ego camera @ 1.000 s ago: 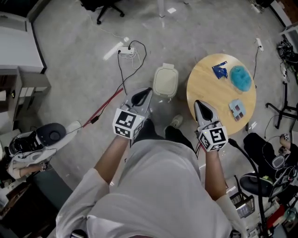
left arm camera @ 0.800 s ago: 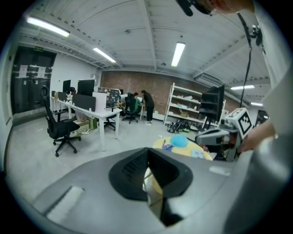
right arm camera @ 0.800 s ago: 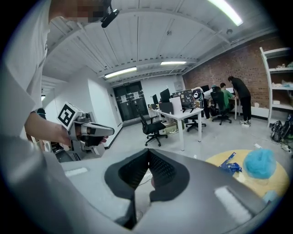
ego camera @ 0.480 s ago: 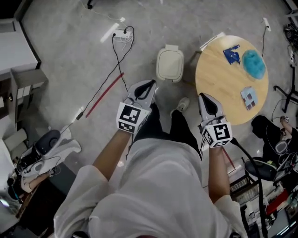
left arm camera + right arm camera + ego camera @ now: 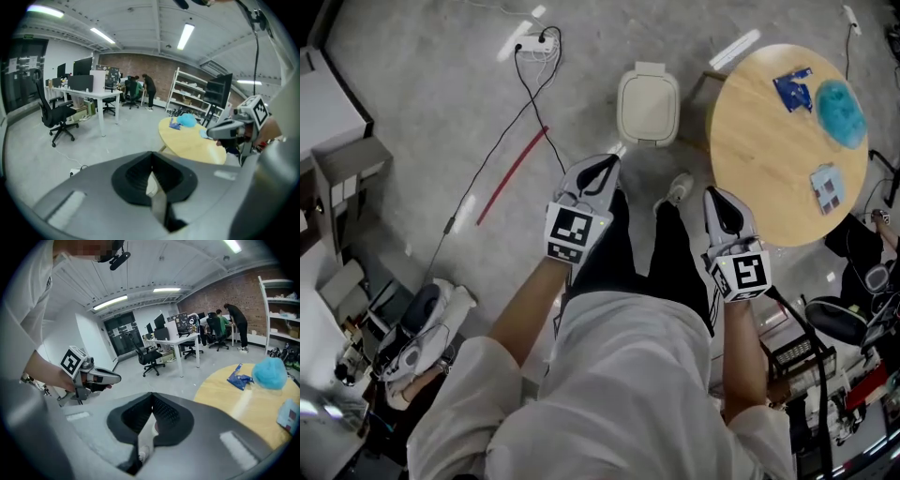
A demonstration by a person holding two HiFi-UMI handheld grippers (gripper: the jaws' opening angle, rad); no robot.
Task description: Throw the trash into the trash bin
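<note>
Head view, looking down. The left gripper [image 5: 604, 167] sits centre-left and the right gripper [image 5: 719, 199] centre-right. Both are held out in front of the person's torso over the grey floor [image 5: 441, 112] and point toward the top of the frame.

Left gripper view: jaws clenched tip to tip, nothing between them. Right gripper view: same, jaws pressed together and empty.

Trash bin [image 5: 648, 91]: white, lid down, standing on the floor at top centre, just left of the round wooden desk [image 5: 759, 141] that fills the upper right. Neither gripper touches the bin. The left gripper lies below it in the frame, and the right gripper lies at the desk's lower-left edge.

Trash, all on the desk:
- blue wrapper [image 5: 792, 89], toward the desk's top edge
- teal fluffy ball [image 5: 842, 108], just to the right of the wrapper
- small pale packet [image 5: 827, 187], lower down near the right edge, apart from the other two

Floor: white power strip [image 5: 534, 42] with a black cable at upper left. A red strip [image 5: 514, 173] lies diagonally to the left of the left gripper. One shoe [image 5: 680, 187] shows between the two grippers
</note>
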